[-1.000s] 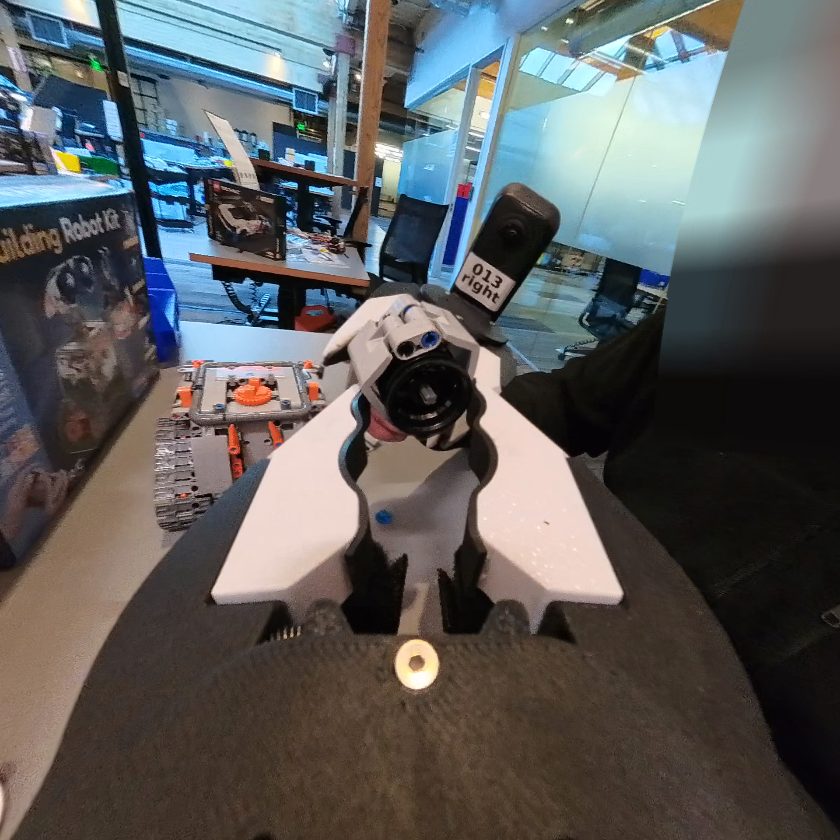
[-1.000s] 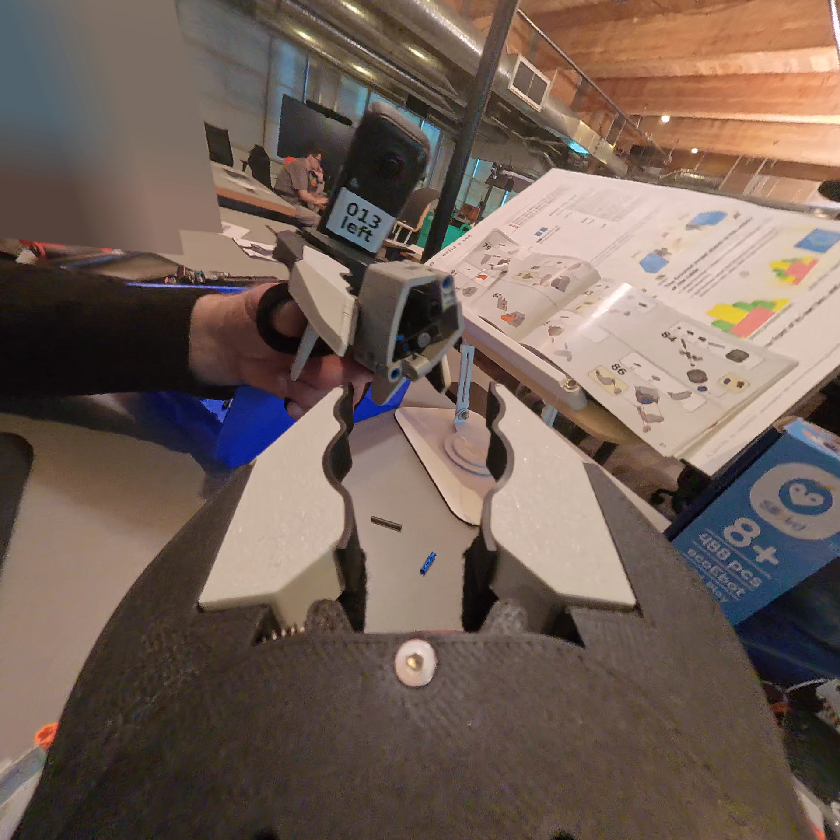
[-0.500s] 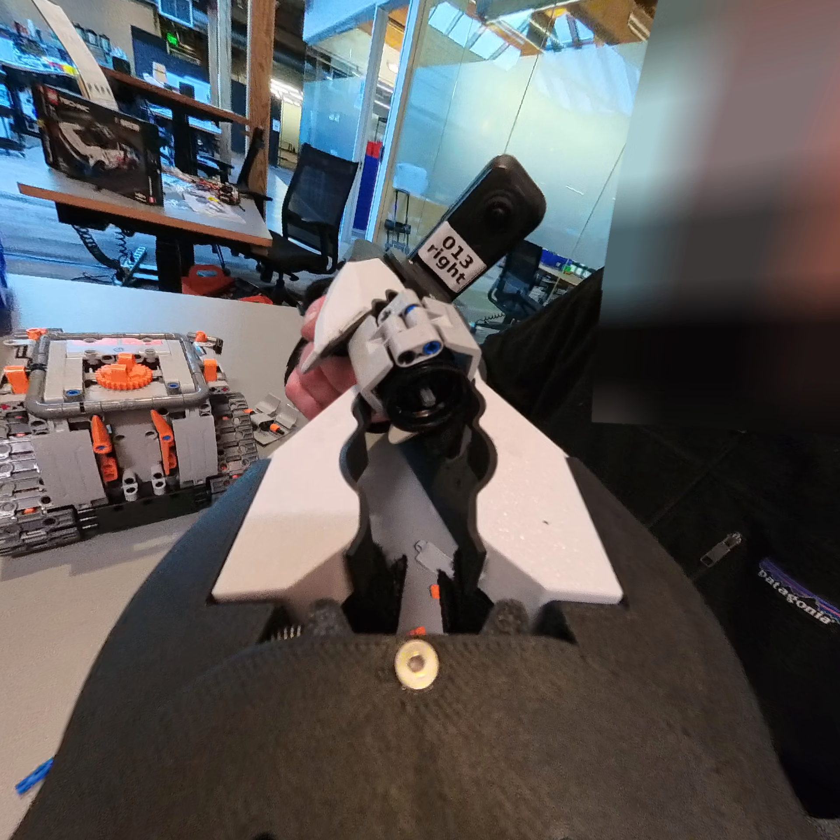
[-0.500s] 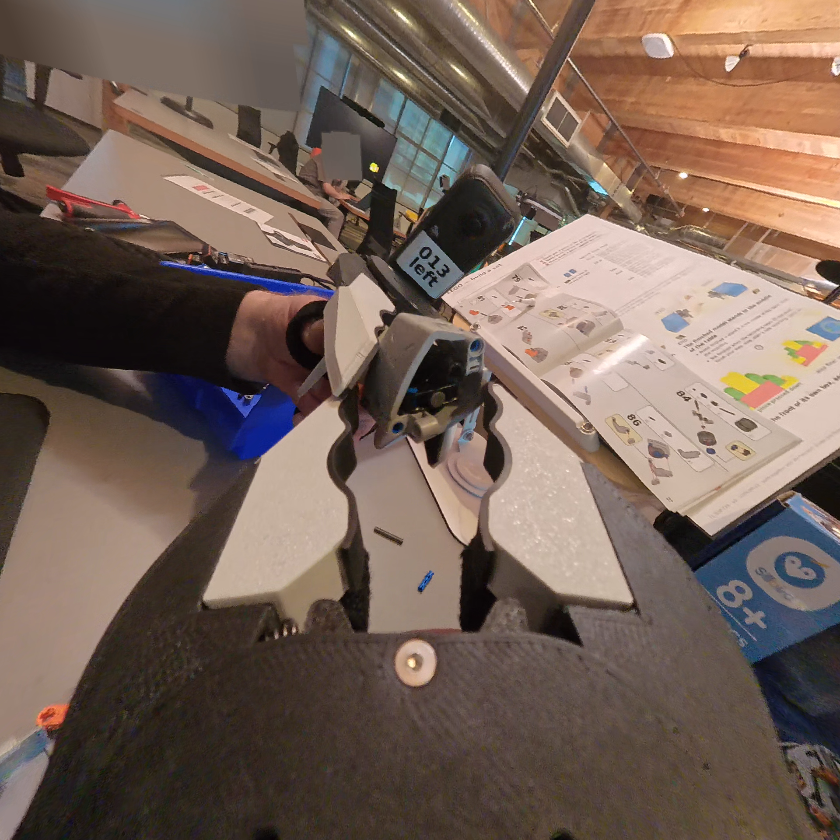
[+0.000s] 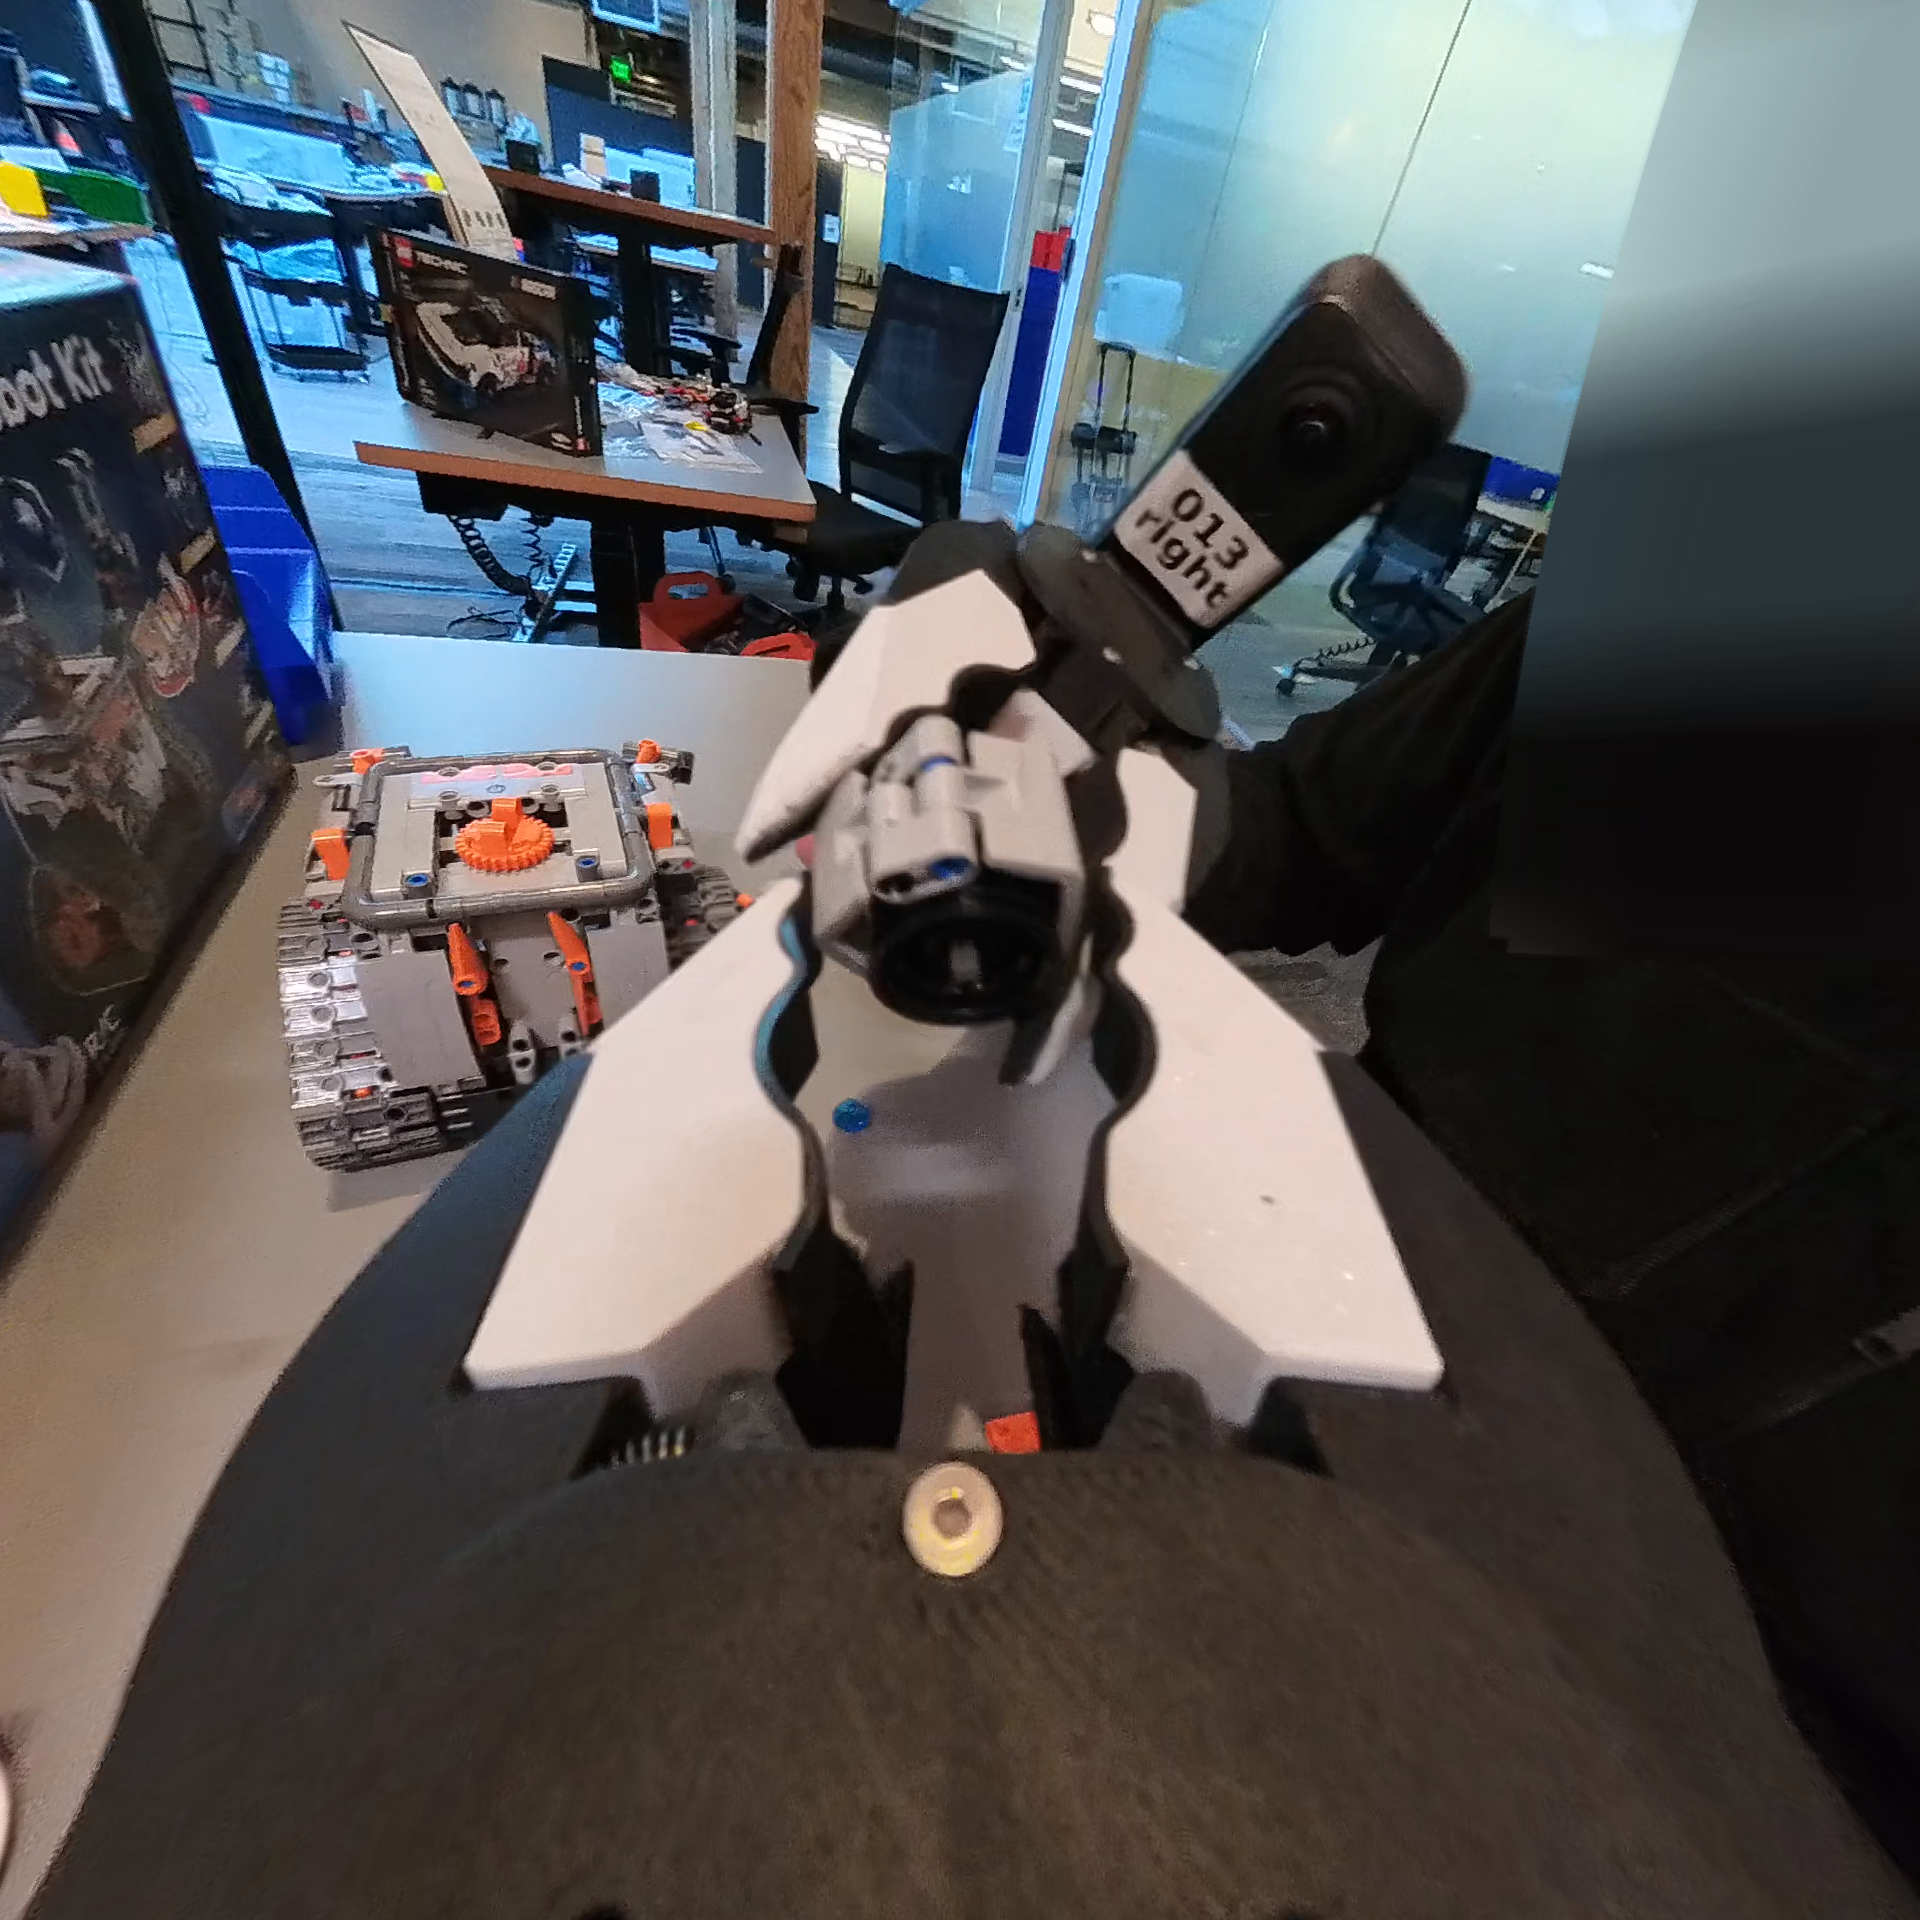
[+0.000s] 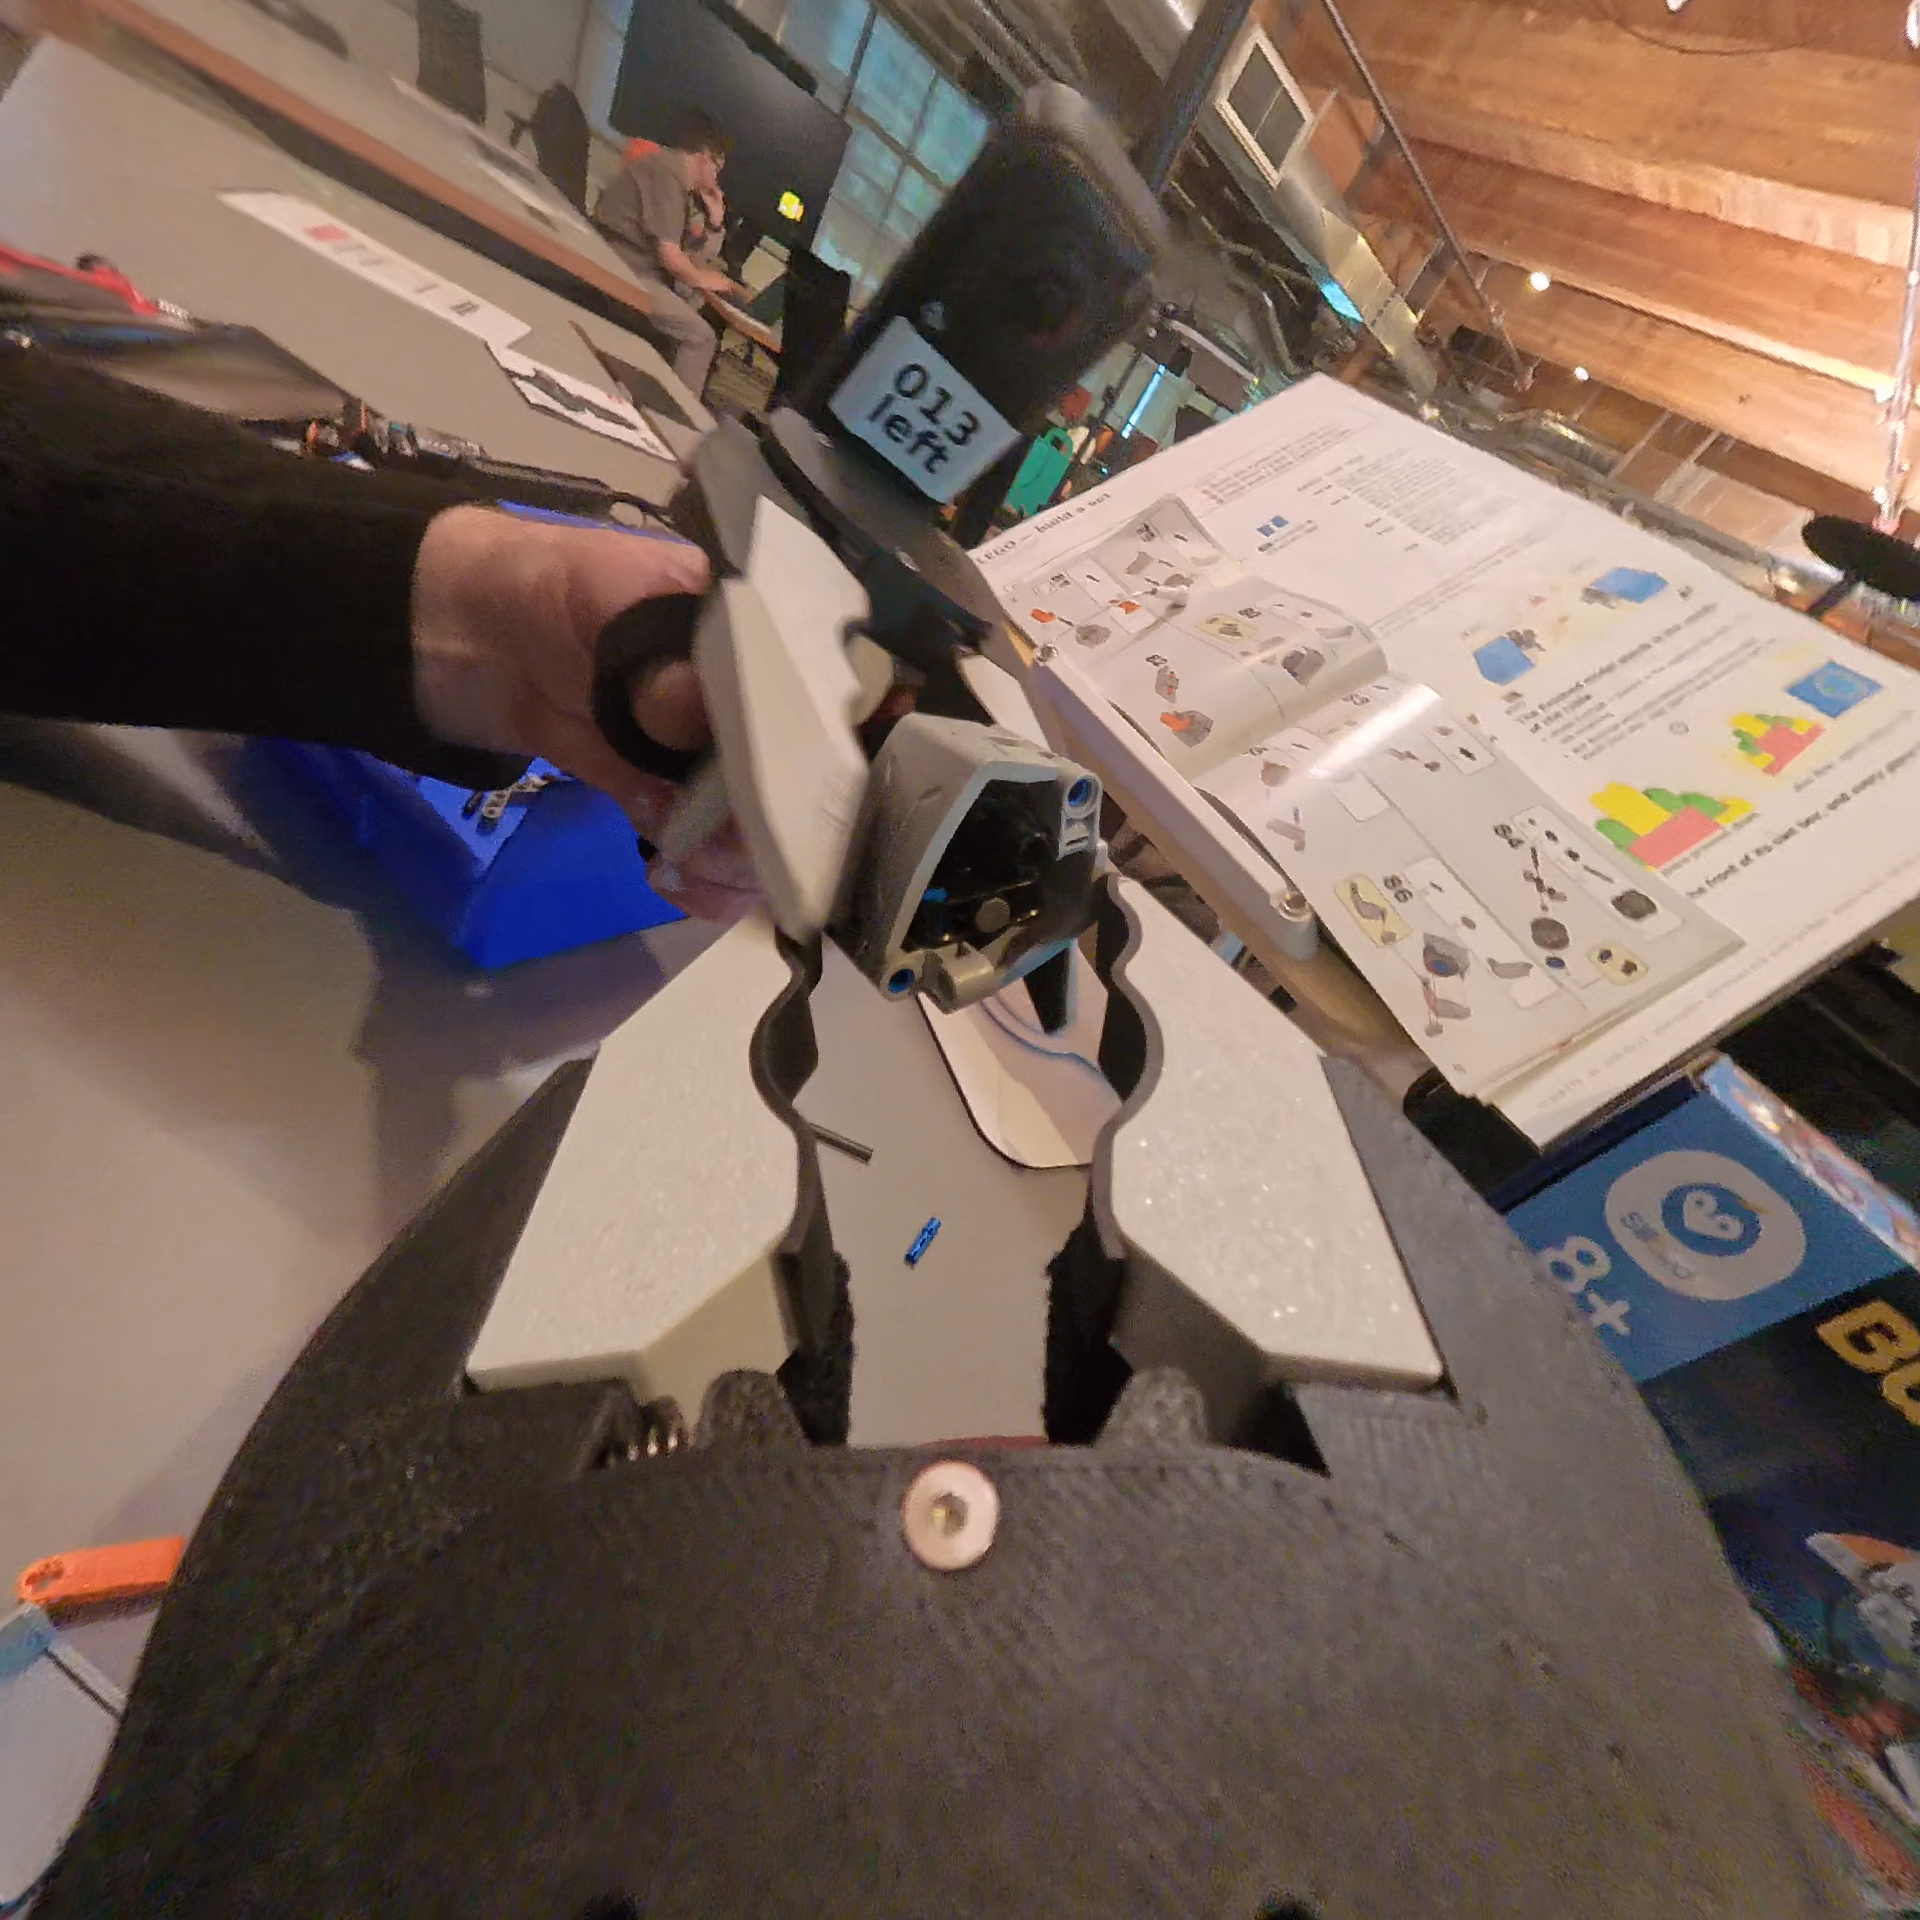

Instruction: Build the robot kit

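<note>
My left tongs [image 5: 945, 914] and right tongs [image 6: 951, 925] meet in mid-air over the grey table [image 5: 156, 1351], both closed partway on one grey brick-built motor block [image 5: 956, 883], neither pair fully spread nor pressed together. Each pair's white fingers bear on opposite sides of the block, the two grips crossing at an angle. The block touches nothing else and hangs well above the tabletop. In my judgement the risk lies in that shared hold: if the tongs twist or pull against each other, the block could pop out of one grip, or its pinned parts could come apart and drop. A fall would land it among the loose bits below, a blue stud [image 5: 852, 1115], a blue pin [image 6: 922, 1242] and a short black axle [image 6: 836, 1141], all lying apart on the table. The tracked grey-and-orange vehicle [image 5: 478, 935] stands to the left, well clear of both tongs, and an open instruction booklet [image 6: 1455, 779] is propped on a stand near the right side.
</note>
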